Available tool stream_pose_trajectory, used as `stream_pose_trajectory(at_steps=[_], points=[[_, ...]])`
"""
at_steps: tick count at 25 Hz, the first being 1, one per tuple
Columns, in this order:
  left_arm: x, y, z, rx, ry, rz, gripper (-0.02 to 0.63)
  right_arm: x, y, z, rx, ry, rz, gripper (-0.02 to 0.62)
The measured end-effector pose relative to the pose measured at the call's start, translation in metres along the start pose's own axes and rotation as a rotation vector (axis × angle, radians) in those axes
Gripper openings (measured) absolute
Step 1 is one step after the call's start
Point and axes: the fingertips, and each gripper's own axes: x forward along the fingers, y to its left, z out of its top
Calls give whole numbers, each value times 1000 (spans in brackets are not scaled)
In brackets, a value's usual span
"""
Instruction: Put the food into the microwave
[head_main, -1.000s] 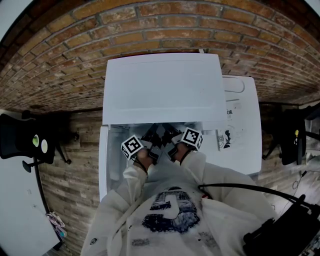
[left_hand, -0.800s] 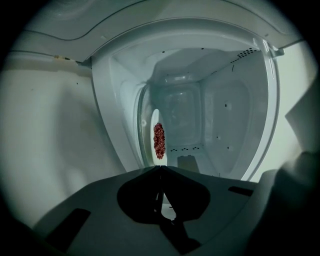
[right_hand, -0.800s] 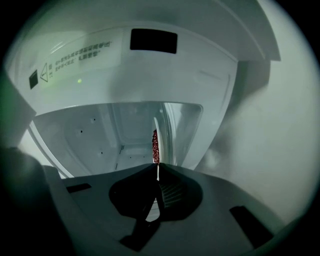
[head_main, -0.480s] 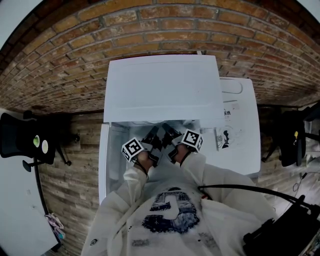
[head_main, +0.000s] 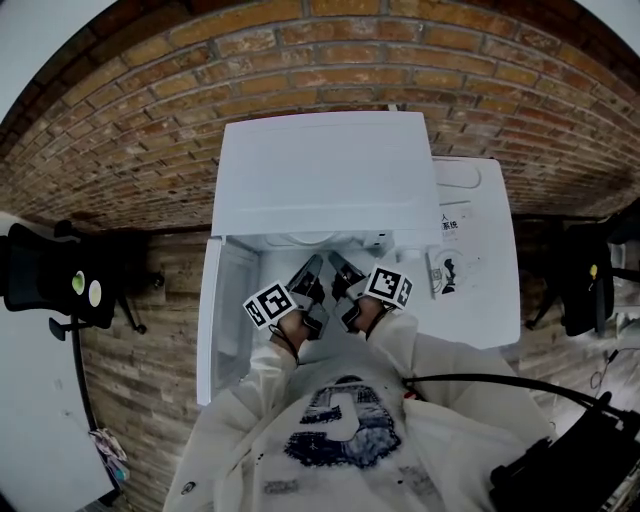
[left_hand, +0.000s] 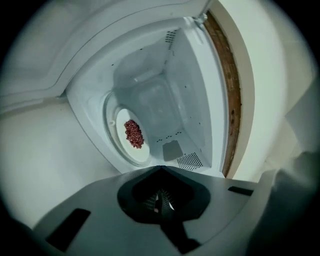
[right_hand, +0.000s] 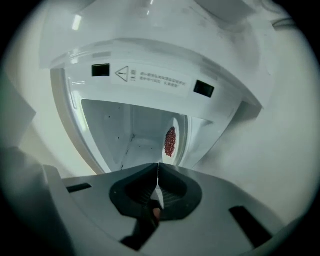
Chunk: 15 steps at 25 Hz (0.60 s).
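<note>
Both tongs were pressed together and pinched nothing. The left tongs (left_hand: 160, 168) and the right tongs (right_hand: 158, 165) were side by side, just in front of the open microwave (head_main: 320, 175). Its door (head_main: 224, 310) stood open at the left. The food (left_hand: 134, 134), a small red heap, lay on a white plate (left_hand: 122, 116) inside the microwave, apart from both tongs.

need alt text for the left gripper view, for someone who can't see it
A pile of small reddish-brown food sits on a white plate inside the open white microwave, seen at a tilt. In the foreground the left gripper is shut, with nothing between its fingers.
</note>
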Motion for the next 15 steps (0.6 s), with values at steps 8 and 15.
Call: stream_pose_trajectory(at_steps=[8, 15], points=[[-20, -42, 1, 246, -5, 11, 8, -40, 26, 7, -209, 3, -43, 14], [-49, -89, 10, 540, -36, 56, 8, -80, 65, 9, -505, 25, -97, 14]])
